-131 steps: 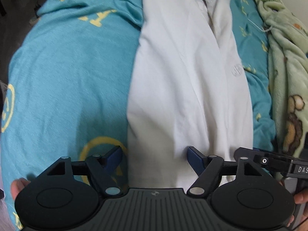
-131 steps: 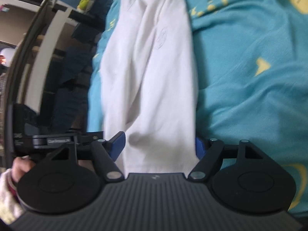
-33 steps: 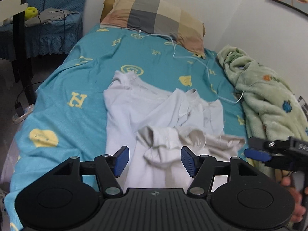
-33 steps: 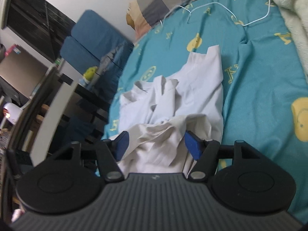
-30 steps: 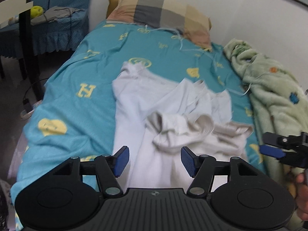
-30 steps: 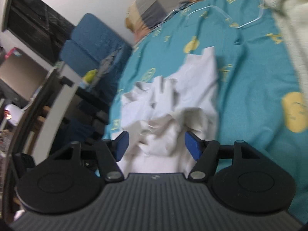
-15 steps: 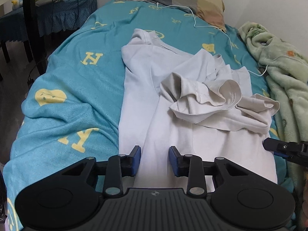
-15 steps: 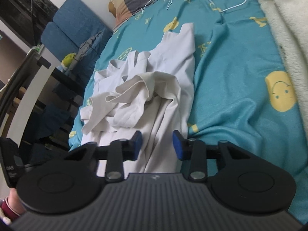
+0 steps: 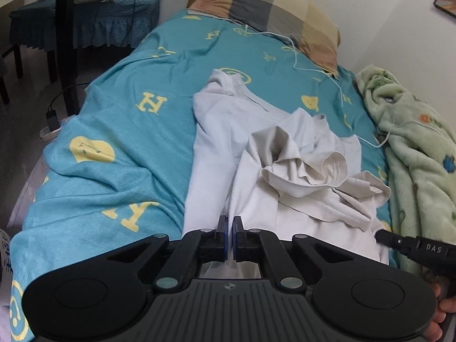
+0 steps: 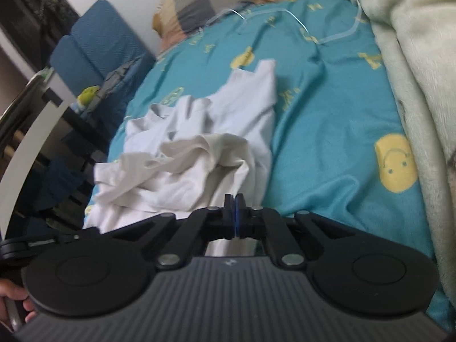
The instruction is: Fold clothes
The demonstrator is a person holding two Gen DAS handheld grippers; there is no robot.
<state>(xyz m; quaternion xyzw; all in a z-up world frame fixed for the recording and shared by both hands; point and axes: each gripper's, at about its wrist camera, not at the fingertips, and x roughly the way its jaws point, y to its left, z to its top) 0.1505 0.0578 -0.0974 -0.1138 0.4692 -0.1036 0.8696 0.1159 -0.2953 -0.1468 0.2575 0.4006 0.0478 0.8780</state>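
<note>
Seemingly both jaws pinch the shirt's [image 9: 216,154] near hem.

Shirt [image 9: 265,176] lies lengthwise down the middle of the bed [image 9: 136,131], its near part bunched up on top of its far part. Pillow [image 9: 268,14] at the bed's far end, a cable [image 9: 313,68] trailing from it over the sheet to the blanket [image 9: 419,154] heaped along the right edge. Left gripper [image 9: 229,225] at the shirt's near hem, right gripper [image 10: 235,203] at the hem's right side; chair [image 9: 85,8] beyond the bed's left side.
</note>
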